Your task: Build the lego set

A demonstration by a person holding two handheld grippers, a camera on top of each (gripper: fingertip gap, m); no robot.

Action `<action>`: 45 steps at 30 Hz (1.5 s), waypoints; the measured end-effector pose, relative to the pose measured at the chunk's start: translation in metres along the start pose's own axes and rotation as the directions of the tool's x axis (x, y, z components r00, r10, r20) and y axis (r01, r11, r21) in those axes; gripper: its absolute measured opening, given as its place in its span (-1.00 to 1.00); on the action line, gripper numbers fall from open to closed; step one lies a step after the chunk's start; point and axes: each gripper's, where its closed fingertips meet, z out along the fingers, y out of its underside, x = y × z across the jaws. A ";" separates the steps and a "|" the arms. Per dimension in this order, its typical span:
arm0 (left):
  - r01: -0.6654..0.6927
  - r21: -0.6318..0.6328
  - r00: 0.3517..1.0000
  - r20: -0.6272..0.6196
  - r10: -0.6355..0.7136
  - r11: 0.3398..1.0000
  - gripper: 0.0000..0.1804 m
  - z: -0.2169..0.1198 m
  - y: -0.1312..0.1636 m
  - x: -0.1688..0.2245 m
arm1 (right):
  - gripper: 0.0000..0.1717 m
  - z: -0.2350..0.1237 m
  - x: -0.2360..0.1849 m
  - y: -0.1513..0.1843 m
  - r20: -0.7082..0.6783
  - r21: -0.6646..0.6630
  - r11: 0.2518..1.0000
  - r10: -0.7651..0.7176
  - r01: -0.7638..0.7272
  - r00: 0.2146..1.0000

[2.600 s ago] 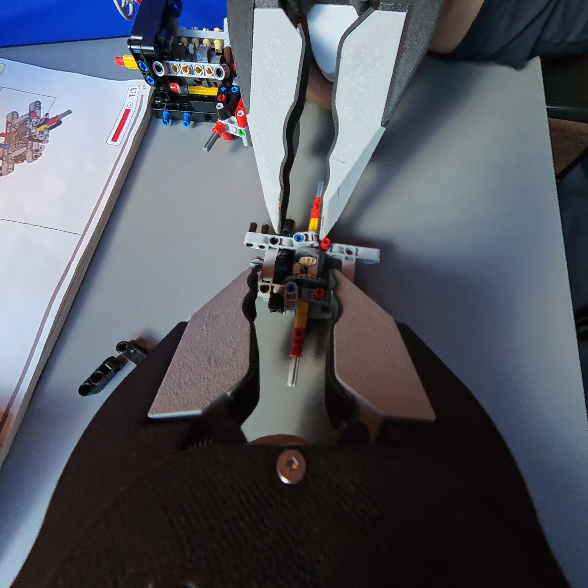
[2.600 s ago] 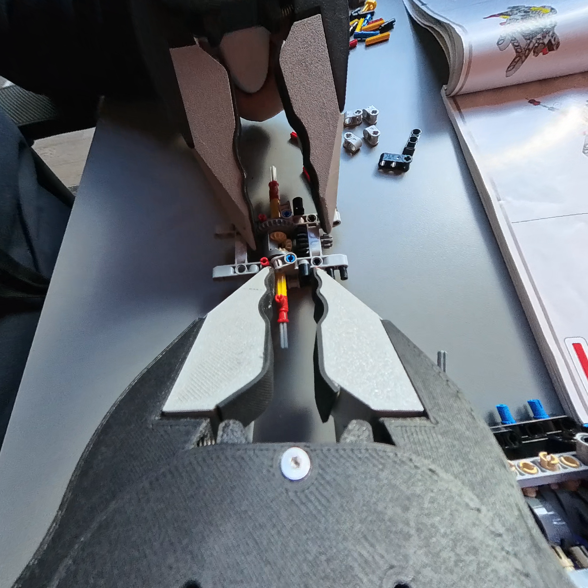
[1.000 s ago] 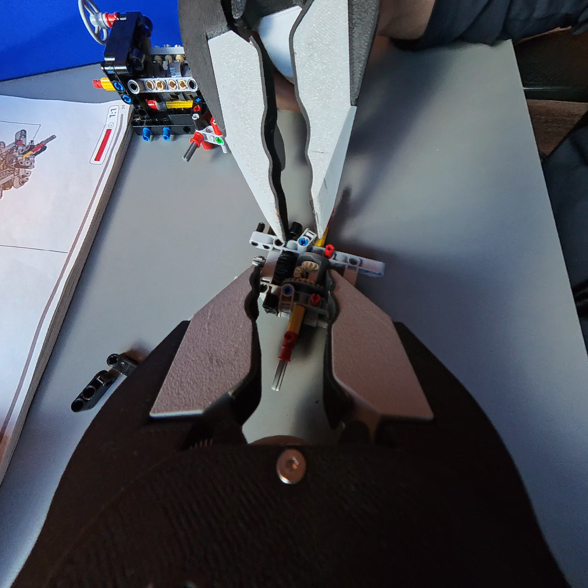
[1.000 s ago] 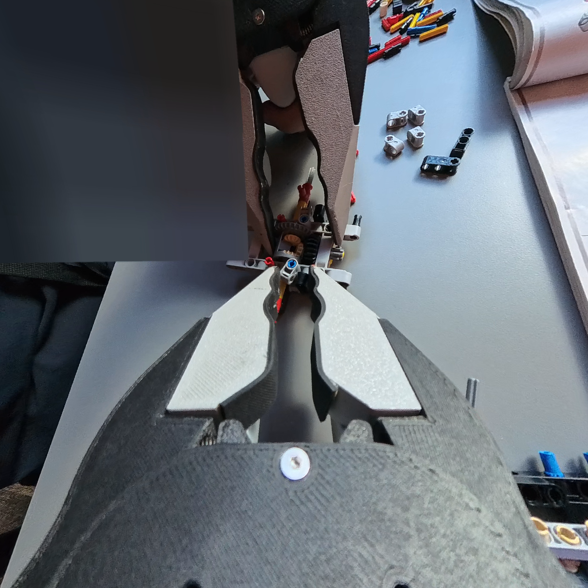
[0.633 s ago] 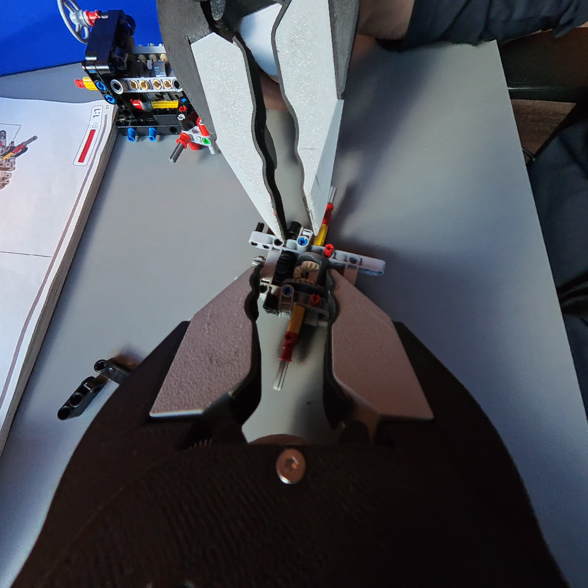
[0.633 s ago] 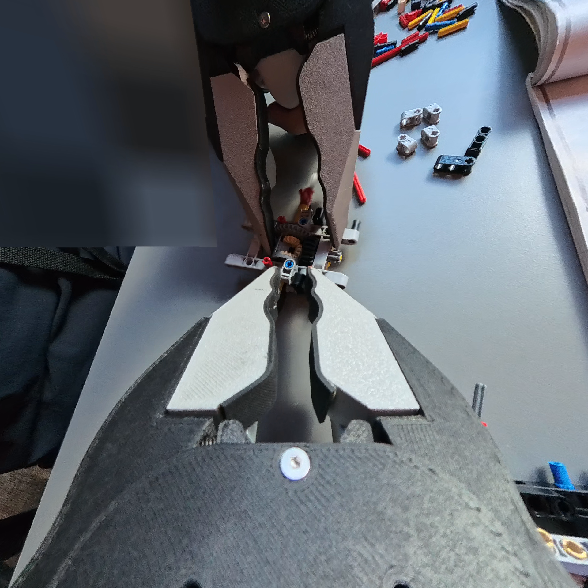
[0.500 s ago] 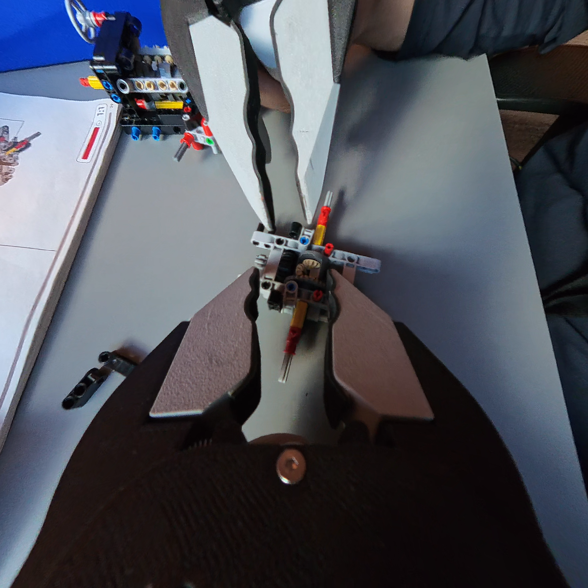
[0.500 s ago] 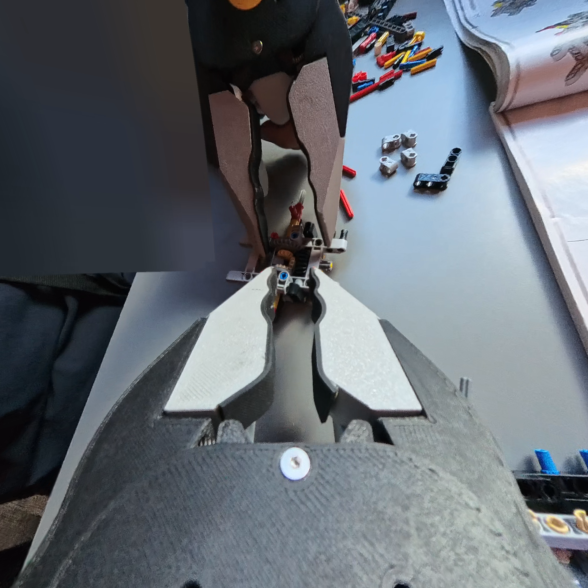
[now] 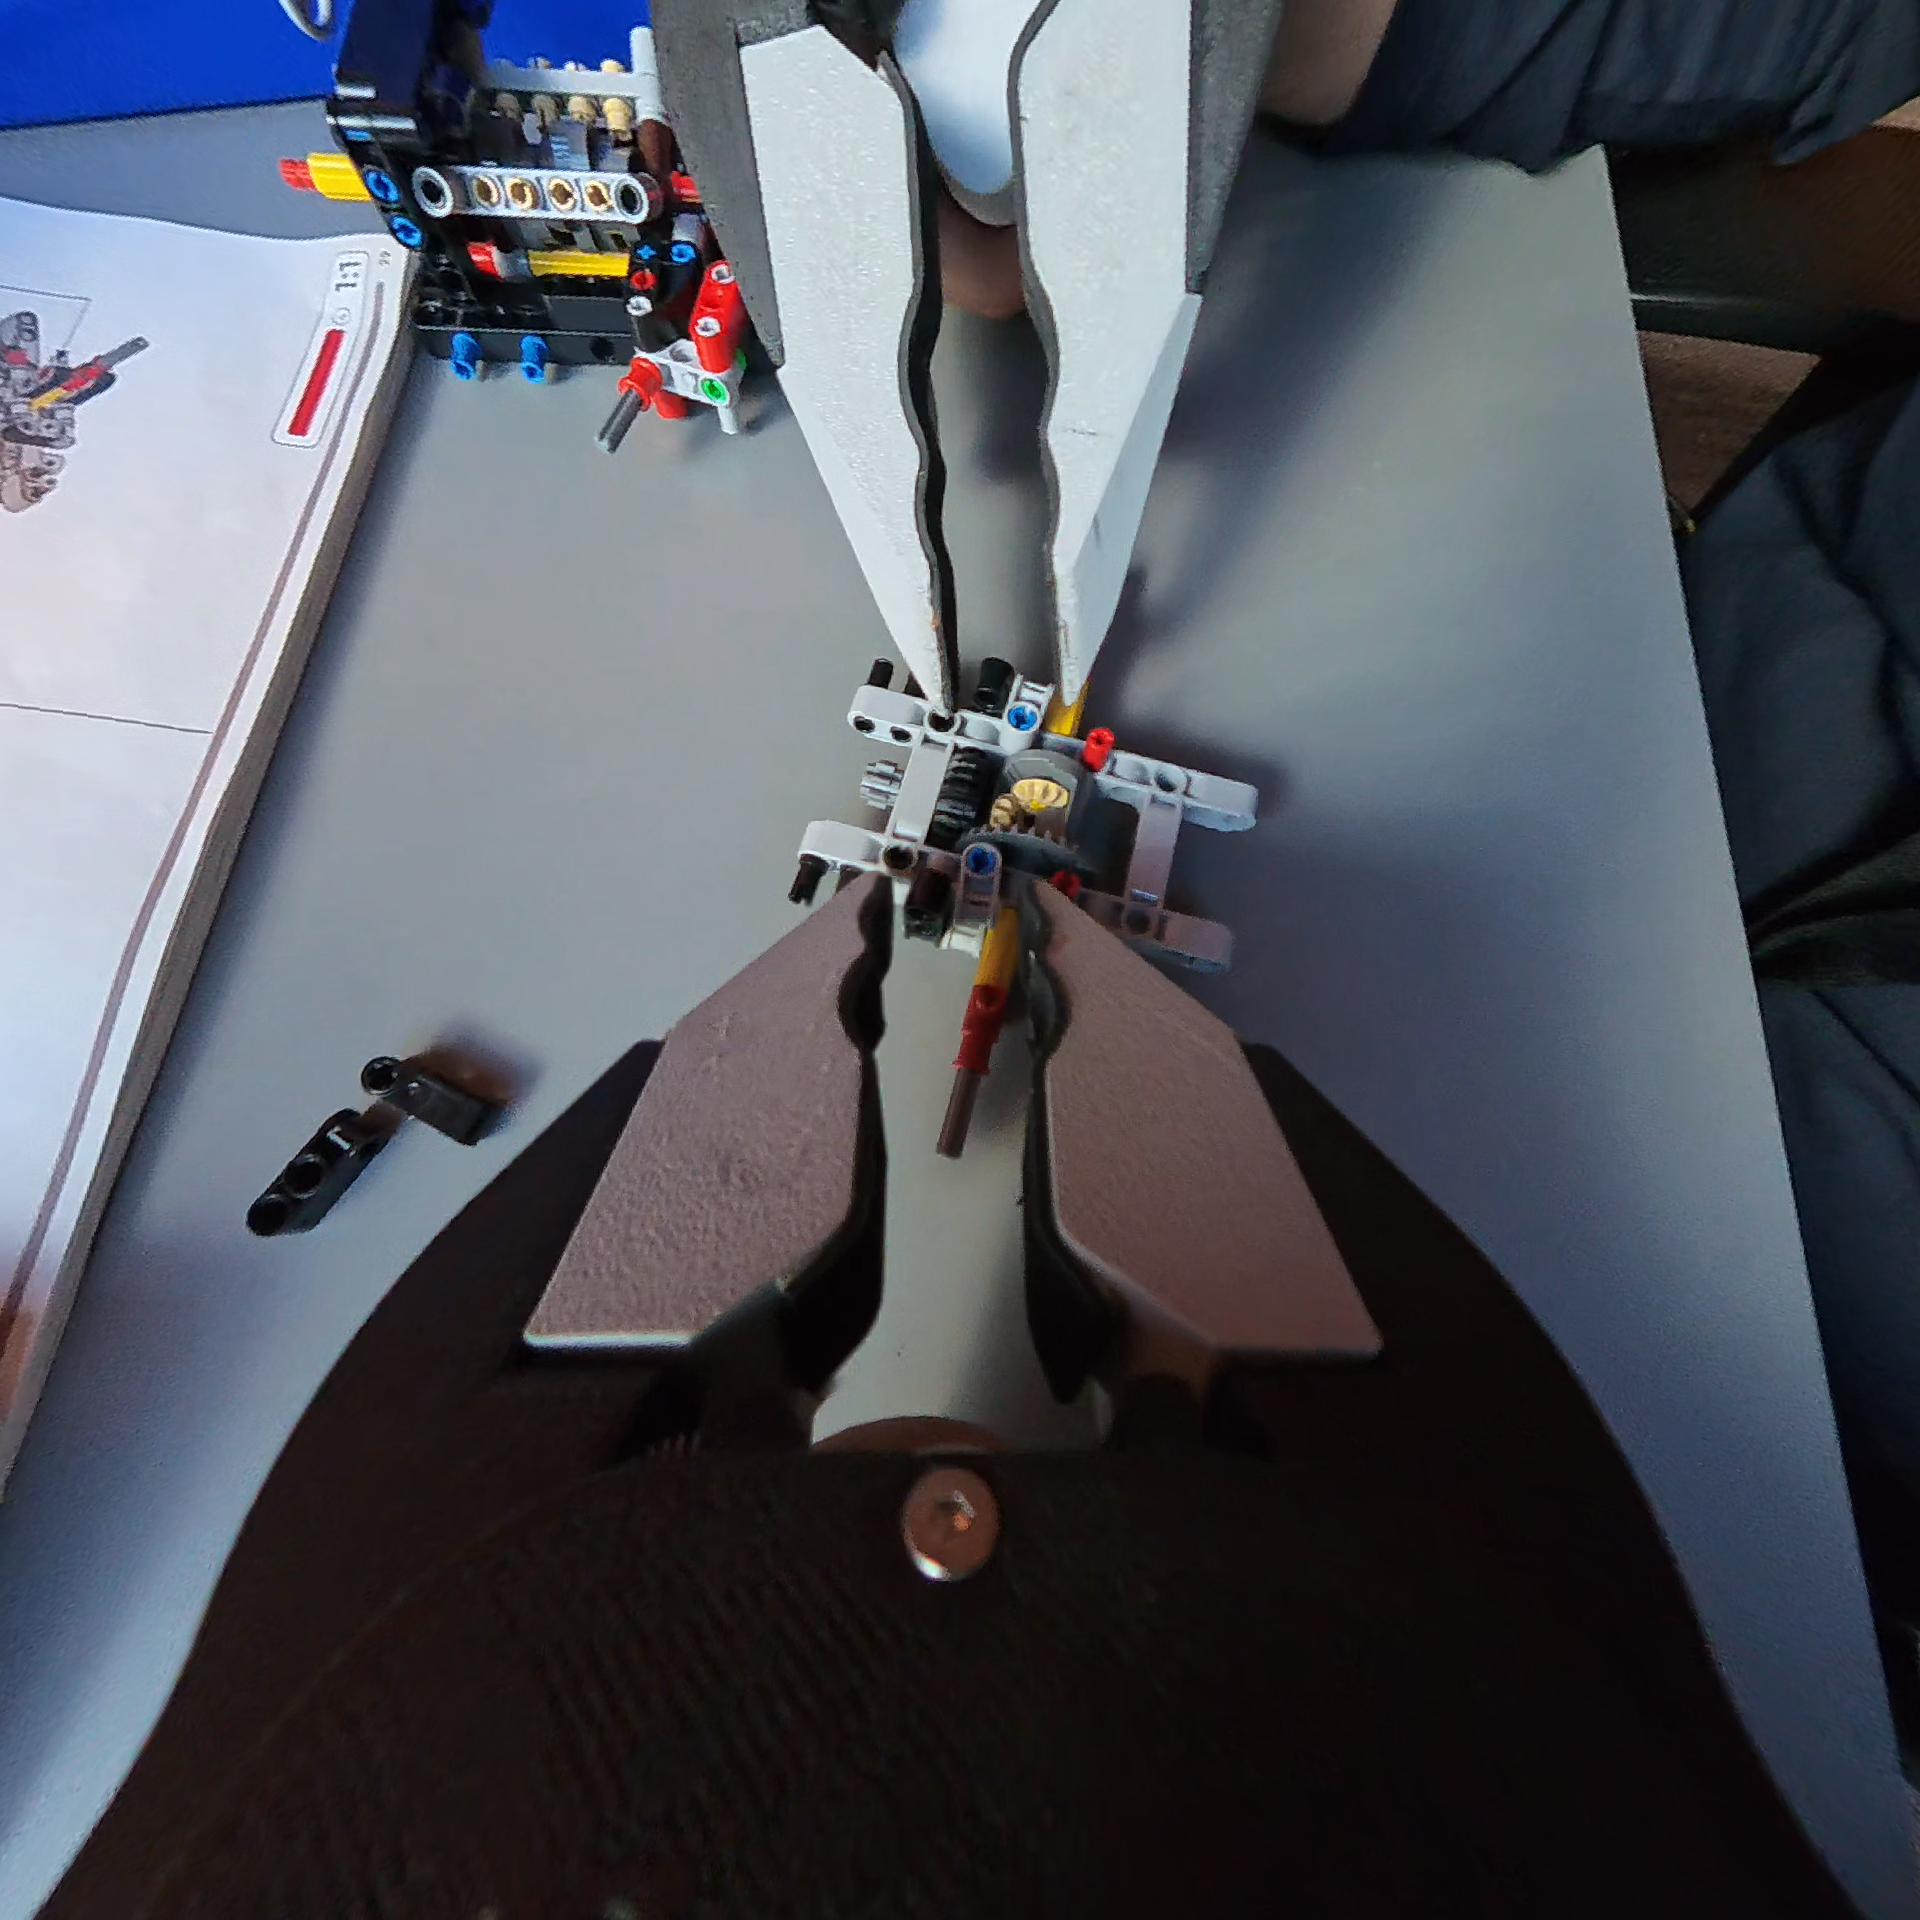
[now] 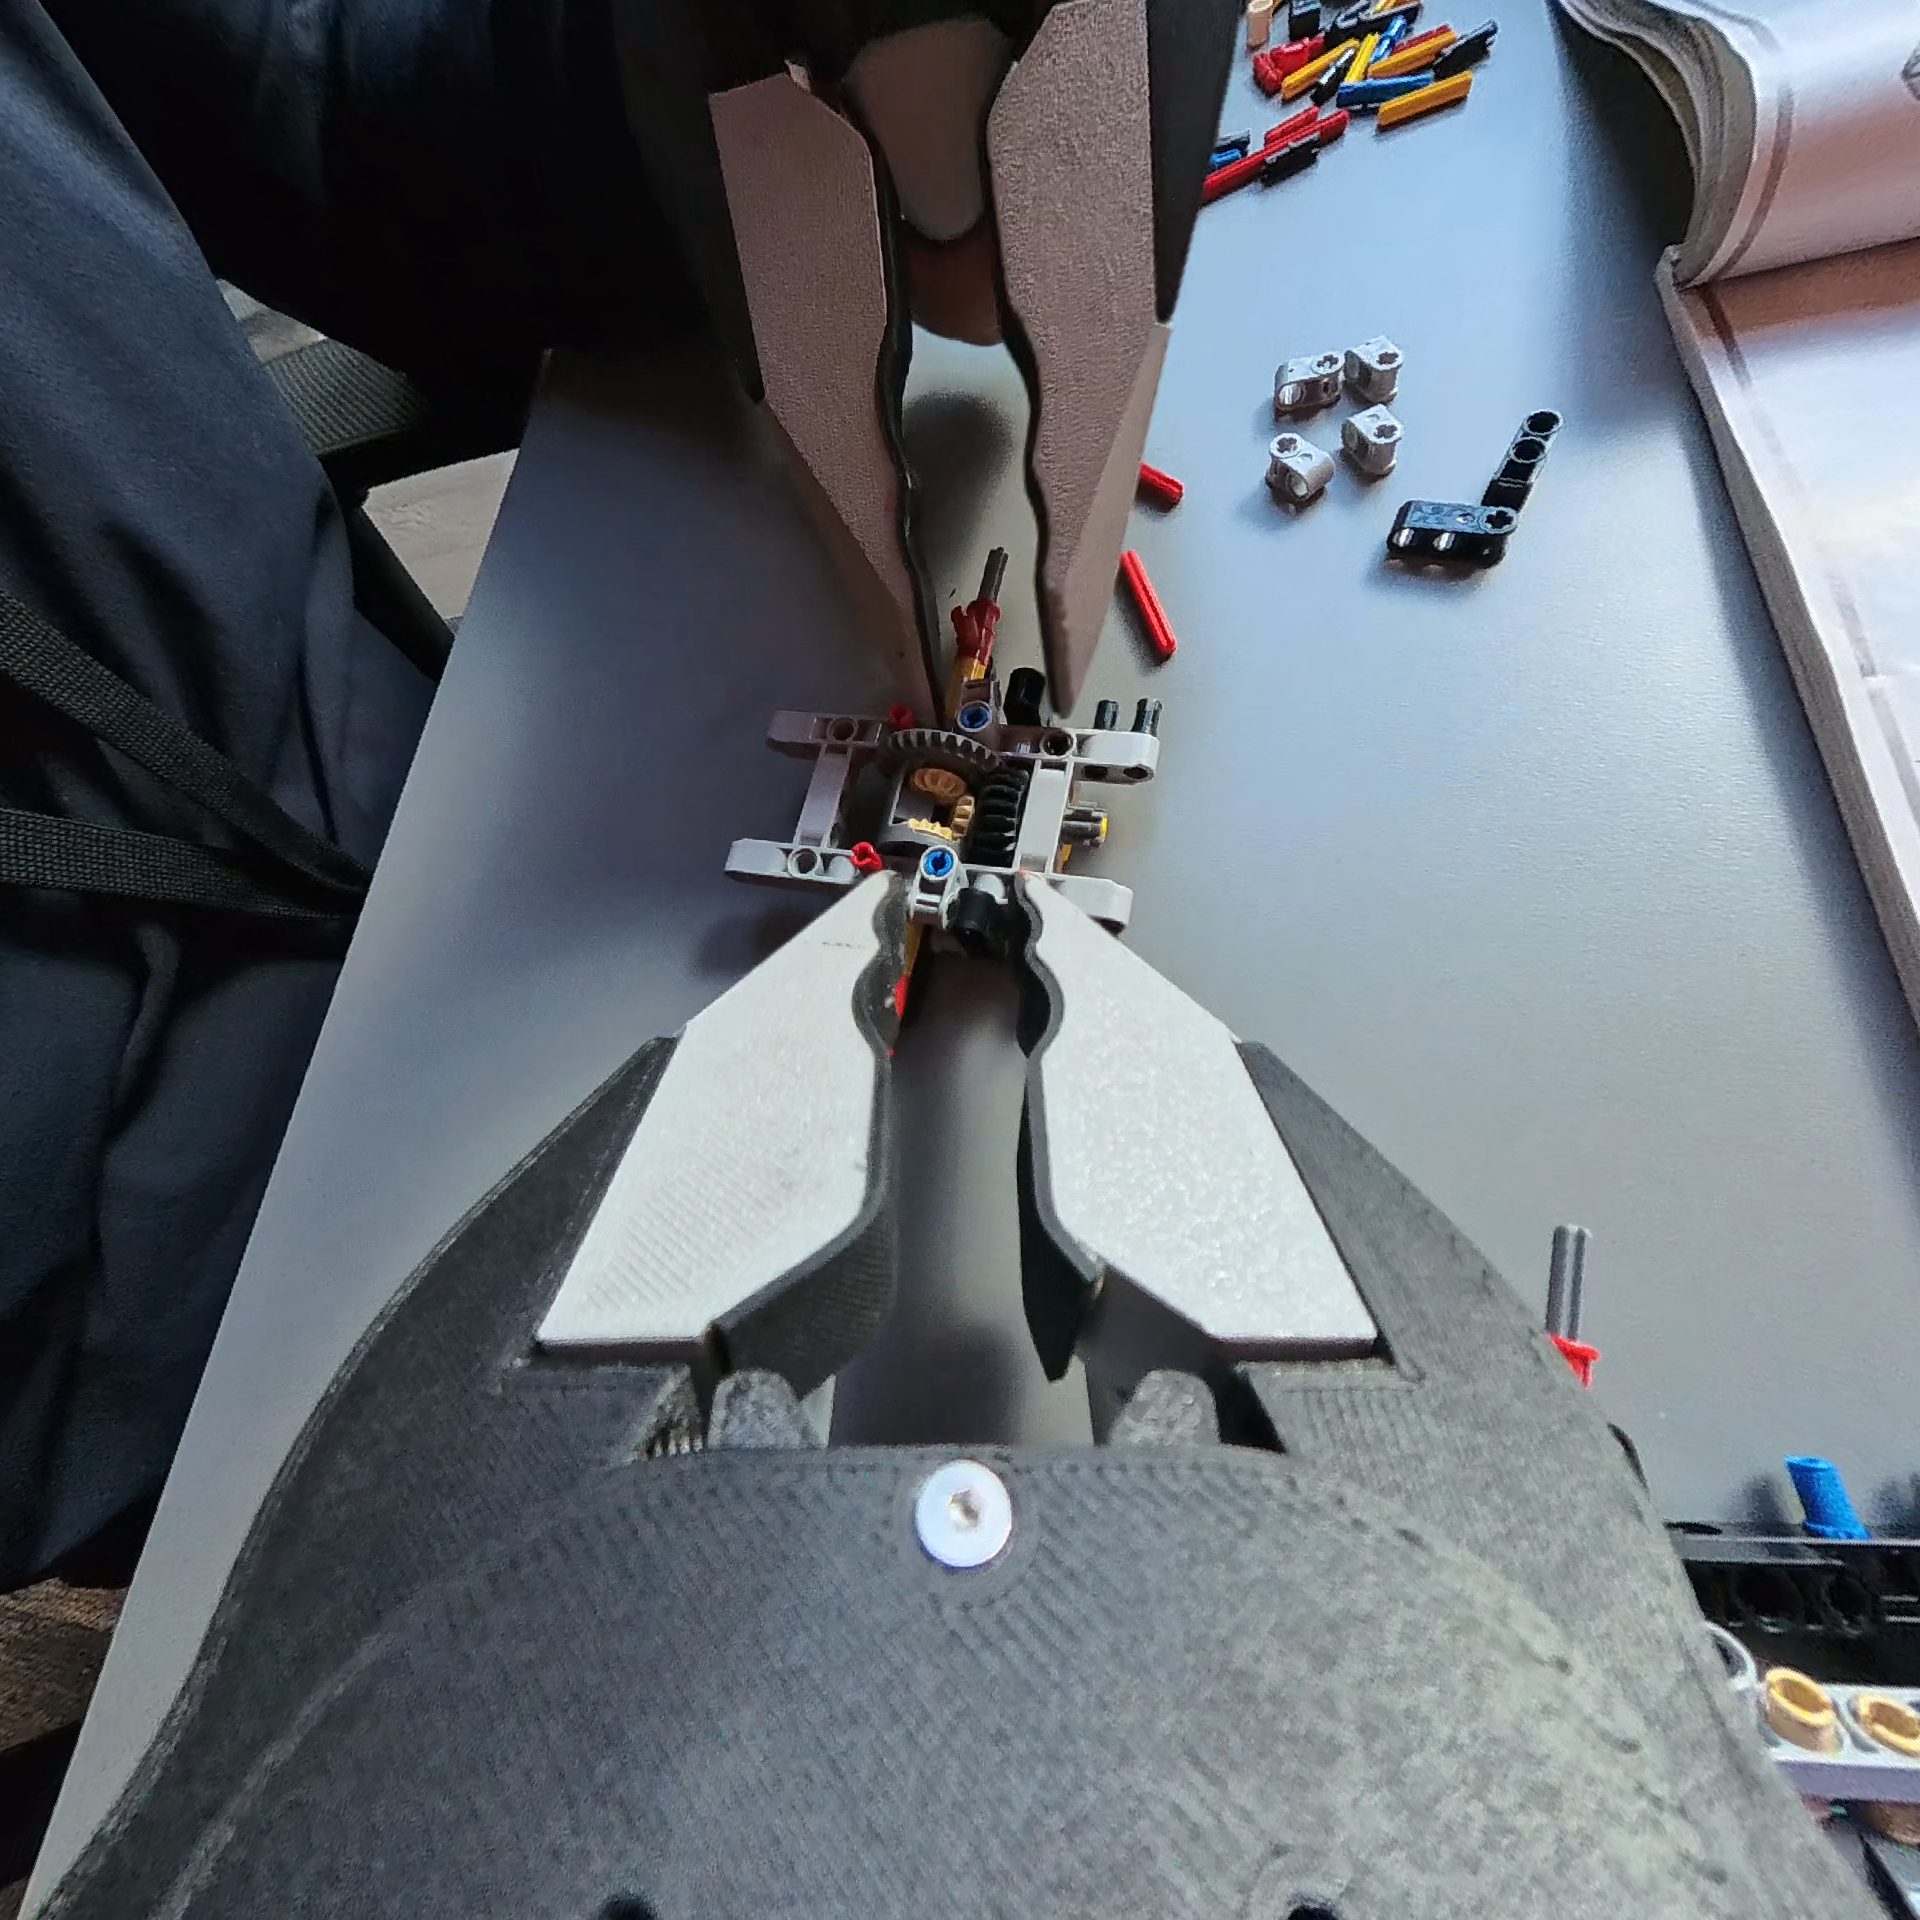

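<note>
A small grey gear assembly with black, tan and dark grey gears lies on the grey table between my two grippers. My left gripper, with brown fingers, is shut on its near end, around a black pin, a grey connector and the yellow-and-red axle. My right gripper, with pale grey fingers, is shut on the opposite end of the assembly, on a grey connector with a blue pin and a black pin. Each gripper shows in the other's view, the right and the left.
An open instruction booklet lies along one table side. A larger black build stands beside it. A black angled beam, grey connectors, red pins and a pile of coloured pins lie loose. A person's dark clothing borders the table edge. The grippers are tip to tip, or close to it.
My left gripper has drawn back from the assembly's wide body and its fingers have come closer together on the narrower near end. My right gripper has kept its hold.
</note>
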 end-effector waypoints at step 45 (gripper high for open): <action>0.152 -0.036 0.966 0.215 -0.141 0.988 -0.75 -0.054 0.043 -0.037 | -0.91 -0.027 0.018 -0.022 -0.130 0.205 0.978 -0.012 0.039 0.991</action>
